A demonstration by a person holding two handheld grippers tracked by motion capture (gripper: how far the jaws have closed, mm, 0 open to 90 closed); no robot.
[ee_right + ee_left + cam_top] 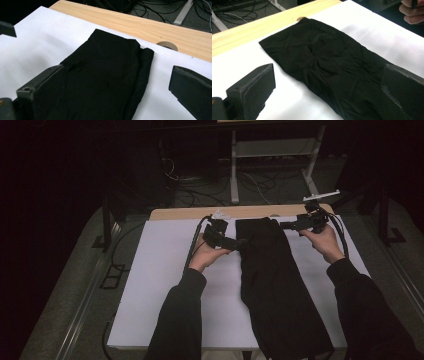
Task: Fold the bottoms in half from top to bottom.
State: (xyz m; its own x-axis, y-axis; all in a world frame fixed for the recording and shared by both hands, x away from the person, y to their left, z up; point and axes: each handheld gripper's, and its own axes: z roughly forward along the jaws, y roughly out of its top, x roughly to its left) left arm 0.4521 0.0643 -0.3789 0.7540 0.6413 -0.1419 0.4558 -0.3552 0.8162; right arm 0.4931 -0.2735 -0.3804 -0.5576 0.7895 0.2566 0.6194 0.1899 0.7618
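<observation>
A long black garment (275, 280) lies folded lengthwise on the white sheet (165, 285), running from the far table edge to the near one. My left gripper (239, 243) is at the garment's left edge near its far end. It is open, and in the left gripper view (324, 85) one jaw is over the sheet and the other over the cloth (324, 55). My right gripper (284, 225) is at the garment's far right corner and is also open. In the right gripper view (115, 85) its jaws straddle the cloth's edge (107, 70).
The wooden tabletop (190, 213) shows beyond the sheet, with a round hole (167, 45) near the garment's far end. Cables (200, 195) and a white desk frame (234, 165) lie on the floor behind. The other hand (412, 12) shows in the left gripper view.
</observation>
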